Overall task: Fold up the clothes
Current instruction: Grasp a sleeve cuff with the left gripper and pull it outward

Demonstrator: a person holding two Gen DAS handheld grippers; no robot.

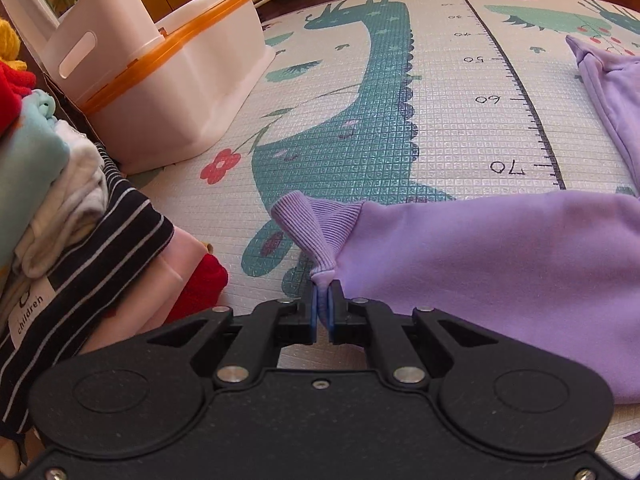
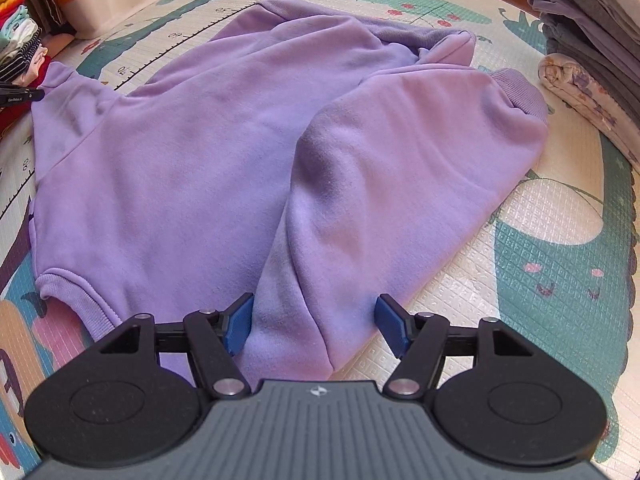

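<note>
While the purple sweatshirt lies on the play mat, each view shows this:

Left wrist view
- Left claw (image 1: 322, 300): pressed together, pinching the ribbed cuff (image 1: 316, 228) of one sleeve.
- Sleeve (image 1: 500, 264): purple, stretching off to the right from the cuff, low over the mat.
- Play mat (image 1: 440, 120): white squares with a green long-necked animal, a red flower and a ruler line with numbers.
- Pile of folded clothes (image 1: 80, 216): on the left, just beside the claw; a black and white striped one, a white one, a light green one and red ones.
- White bin (image 1: 192, 92): behind the pile, with an orange band around it.

Right wrist view
- Right claw (image 2: 316, 322): spread wide, one blue pad on each side of the near end of the sweatshirt; it is not squeezing the cloth.
- Purple sweatshirt (image 2: 192, 152): spread on the mat in the middle, with one sleeve folded across the body.
- Folded sleeve (image 2: 400, 152): lies on top, its cuff pointing to the far right.
- Left claw (image 2: 24, 94): tiny at the far left edge, at the tip of the other sleeve.
- Stack of folded clothes (image 2: 592, 40): far right, grey and purple, well apart from the sweatshirt.
</note>
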